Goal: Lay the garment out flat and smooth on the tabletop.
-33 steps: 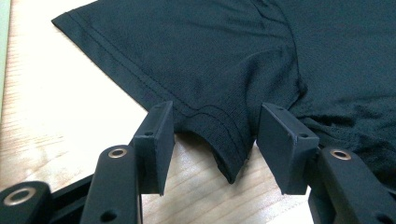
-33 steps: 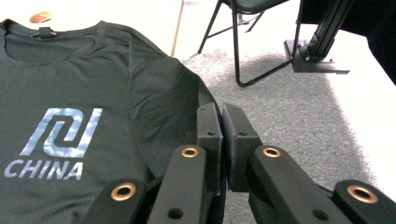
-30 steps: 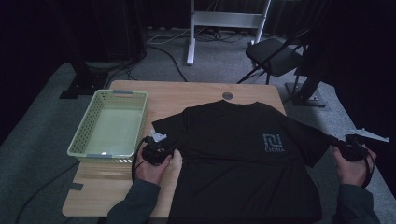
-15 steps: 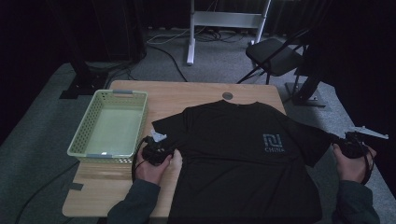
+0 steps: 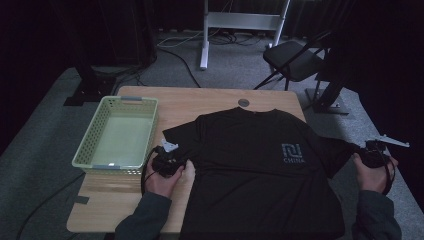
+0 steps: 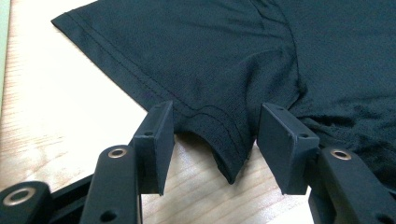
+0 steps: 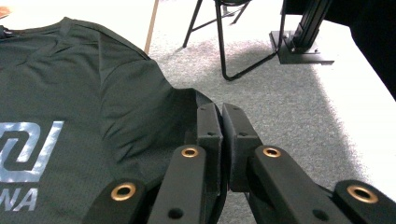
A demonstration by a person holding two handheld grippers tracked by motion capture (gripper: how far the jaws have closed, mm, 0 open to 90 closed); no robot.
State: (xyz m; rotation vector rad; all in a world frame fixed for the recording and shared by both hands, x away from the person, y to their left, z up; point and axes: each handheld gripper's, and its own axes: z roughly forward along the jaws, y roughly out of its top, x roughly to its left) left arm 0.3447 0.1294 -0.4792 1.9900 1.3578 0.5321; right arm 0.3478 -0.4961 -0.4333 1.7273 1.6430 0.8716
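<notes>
Black T-shirt [image 5: 260, 170] lies flat, front up, on the wooden table [image 5: 210, 102], collar toward the far edge, hem hanging off the near edge; grey printed logo [image 5: 292, 152] on the chest, right of centre in the high view. Green slotted basket [image 5: 117, 132] stands on the table just beside the shirt's left sleeve, not touching it as far as the high view shows. Left tongs [image 6: 212, 140], held in the person's left hand [image 5: 167, 177], sit low on the table at the hem of the left sleeve [image 6: 187, 70]. Jaws stand apart; a folded corner of the sleeve hem lies between them, pads not pressing on it, bare wood visible under the gap. Right tongs [image 7: 220, 140] are held in the right hand [image 5: 372, 172] off the right edge of the table, over the grey carpet [image 7: 289, 102]. Jaws are together and clamped on the tip of the right sleeve [image 7: 140, 93], cloth pulled out sideways past the table edge and drawn fairly taut. Grey three-cornered plate on the right tongs points out to the right in the high view. Behind the table: a black folding chair [image 5: 295, 60], a white stand frame [image 5: 245, 22] and loose cables on the floor. A small round grommet [image 5: 243, 102] sits in the tabletop just beyond the collar.
</notes>
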